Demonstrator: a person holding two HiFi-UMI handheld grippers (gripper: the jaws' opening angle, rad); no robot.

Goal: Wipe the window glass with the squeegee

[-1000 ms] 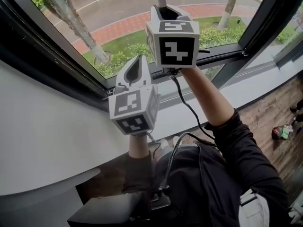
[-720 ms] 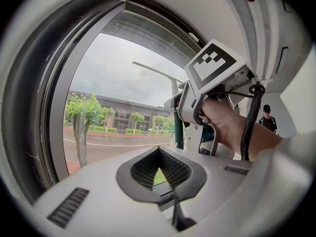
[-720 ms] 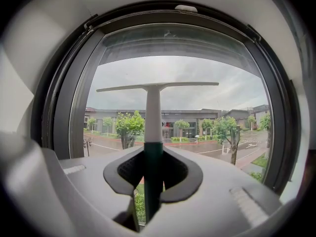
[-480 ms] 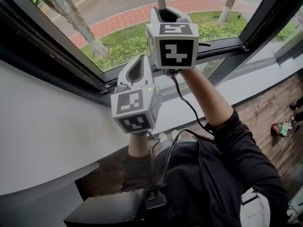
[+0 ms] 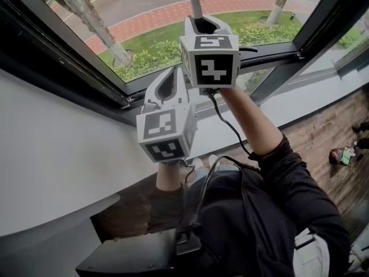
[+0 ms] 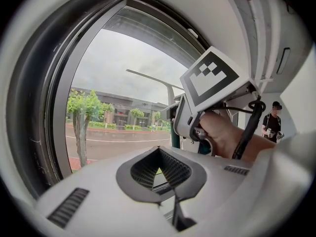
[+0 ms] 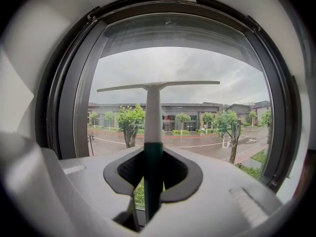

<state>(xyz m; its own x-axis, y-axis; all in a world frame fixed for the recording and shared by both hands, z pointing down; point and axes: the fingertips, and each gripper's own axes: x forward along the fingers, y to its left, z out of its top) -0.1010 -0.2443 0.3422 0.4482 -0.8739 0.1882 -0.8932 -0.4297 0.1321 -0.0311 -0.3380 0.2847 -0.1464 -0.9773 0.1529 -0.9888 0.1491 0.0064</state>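
Up before the window glass (image 7: 212,68) the squeegee (image 7: 153,110) stands upright, its blade crosswise at the top. Its green handle is clamped between the jaws of the right gripper (image 7: 152,181). The left gripper (image 6: 165,177) is just below and to the left of the right one, jaws together on nothing, facing the same pane.

Left gripper (image 5: 167,81) and right gripper (image 5: 199,21): light grey moulded shells, each carrying a cube (image 5: 166,133) of black-and-white square markers. Jaw linings dark and ribbed. Slotted vents (image 6: 69,207) in the shell. Black cable (image 5: 229,126) trails from the right unit. Sleeve (image 5: 300,195) black.
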